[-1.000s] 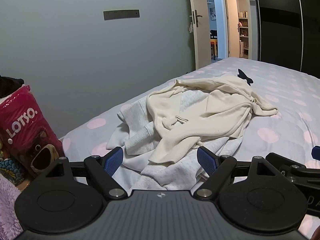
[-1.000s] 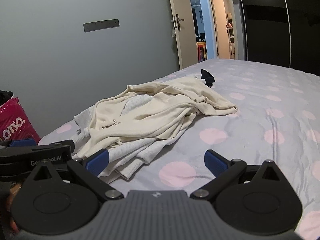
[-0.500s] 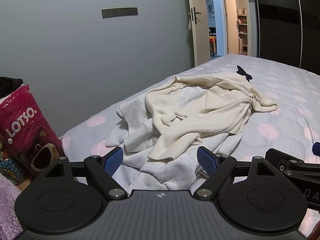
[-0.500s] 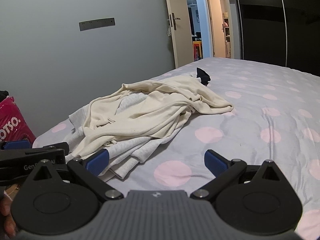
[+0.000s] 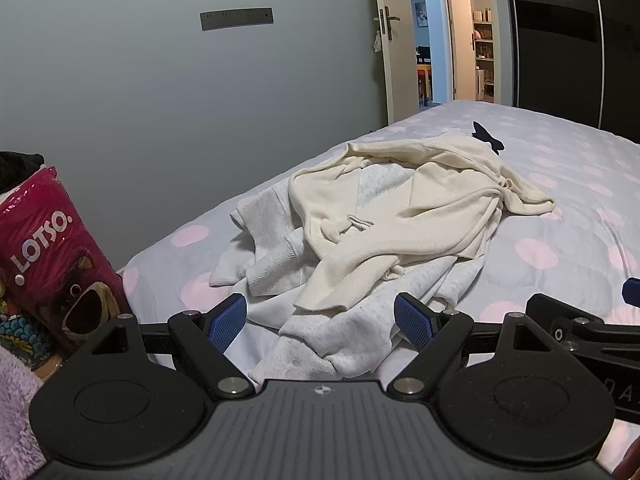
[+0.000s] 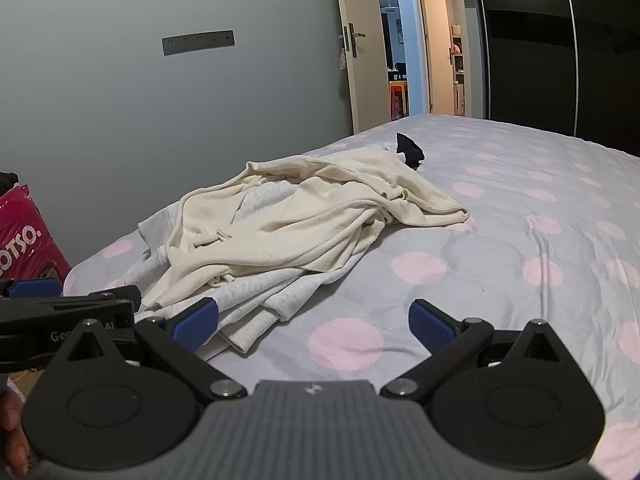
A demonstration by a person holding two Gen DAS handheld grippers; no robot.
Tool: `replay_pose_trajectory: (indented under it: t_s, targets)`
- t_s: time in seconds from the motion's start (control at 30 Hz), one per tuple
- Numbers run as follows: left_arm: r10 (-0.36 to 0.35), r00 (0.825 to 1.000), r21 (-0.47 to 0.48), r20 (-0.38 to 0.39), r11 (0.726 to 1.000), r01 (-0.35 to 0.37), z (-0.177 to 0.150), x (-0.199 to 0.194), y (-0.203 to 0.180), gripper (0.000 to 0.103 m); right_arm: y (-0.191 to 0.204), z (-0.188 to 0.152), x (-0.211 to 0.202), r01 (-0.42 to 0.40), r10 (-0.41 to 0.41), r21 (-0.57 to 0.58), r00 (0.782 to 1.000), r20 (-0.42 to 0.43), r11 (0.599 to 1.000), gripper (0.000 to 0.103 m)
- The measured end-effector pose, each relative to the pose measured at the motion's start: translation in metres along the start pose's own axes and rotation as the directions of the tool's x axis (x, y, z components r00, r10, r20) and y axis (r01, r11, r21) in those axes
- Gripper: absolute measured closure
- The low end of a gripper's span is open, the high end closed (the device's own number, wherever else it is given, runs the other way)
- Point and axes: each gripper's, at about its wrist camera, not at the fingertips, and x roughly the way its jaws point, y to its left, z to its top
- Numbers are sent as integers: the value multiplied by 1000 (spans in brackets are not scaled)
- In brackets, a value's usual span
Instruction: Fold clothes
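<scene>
Legible text in the two wrist views.
"LOTSO." in white on the pink bag, cropped to "OTSO." in the right view; partial "Ge…AI" on the left claw.

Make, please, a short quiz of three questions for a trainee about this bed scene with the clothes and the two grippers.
1. True or false: the cream garment lies on top of the grey garment.
2. Multiple choice: how does the left gripper stand? A) shut on cloth B) open, holding nothing C) out of view.
3. Fill the gap: the small dark item lies at the ____ end of the pile, toward the door.

Key
1. True.
2. B. Its fingers are apart above the near edge of the pile; the right gripper is open too, over the bed.
3. Far.
</scene>
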Motion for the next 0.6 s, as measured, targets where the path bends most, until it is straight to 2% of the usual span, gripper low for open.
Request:
replay_pose_trajectory:
  t_s: [0.6]
  targets:
    - [1, 1000, -1, -21, 1000, -1, -2, 2, 1, 22, 6, -3, 2, 6, -6, -52, 1000, 0, 999, 1]
